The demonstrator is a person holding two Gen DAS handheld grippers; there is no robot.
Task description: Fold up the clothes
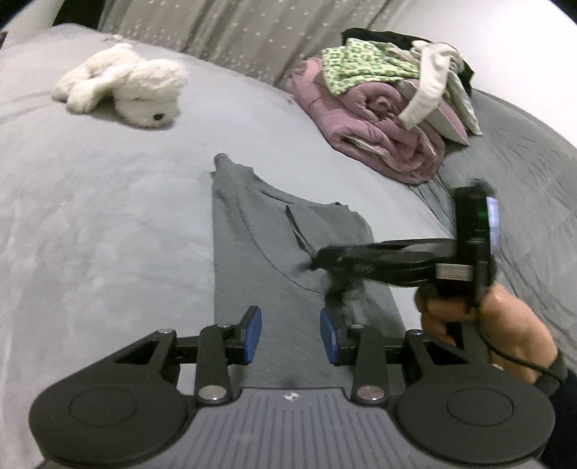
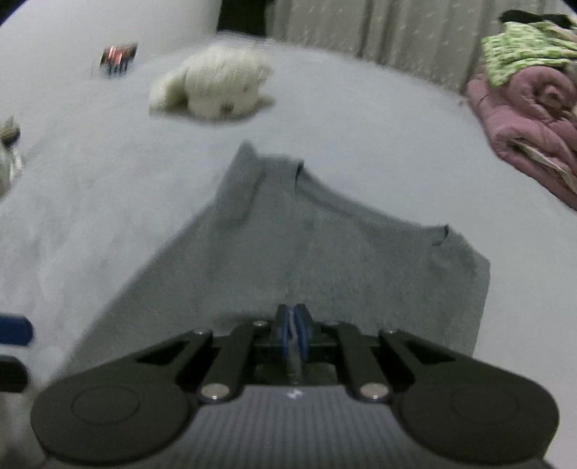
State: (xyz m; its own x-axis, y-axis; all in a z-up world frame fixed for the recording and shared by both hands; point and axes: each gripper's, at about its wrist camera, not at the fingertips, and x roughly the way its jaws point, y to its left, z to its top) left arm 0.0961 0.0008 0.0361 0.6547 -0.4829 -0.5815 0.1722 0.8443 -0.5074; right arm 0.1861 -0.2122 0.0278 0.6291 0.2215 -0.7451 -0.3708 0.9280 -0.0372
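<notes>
A grey garment (image 1: 259,231) lies spread on the light grey bed (image 1: 108,202), with one edge pulled up into a bunched fold. My right gripper (image 1: 317,260) comes in from the right, held by a hand (image 1: 479,317), and its tips pinch that fold. In the right wrist view the right gripper (image 2: 293,324) is shut, a thin strip of the grey garment (image 2: 324,252) caught between its blue pads. My left gripper (image 1: 290,333) hovers over the near part of the garment, open, its blue pads (image 1: 254,332) apart with only flat cloth below them.
A white plush toy (image 1: 126,86) lies at the far left of the bed. A pile of clothes on a rolled pink quilt (image 1: 378,119) sits at the far right. A curtain (image 1: 223,29) hangs behind the bed. A small striped object (image 2: 119,56) lies far left.
</notes>
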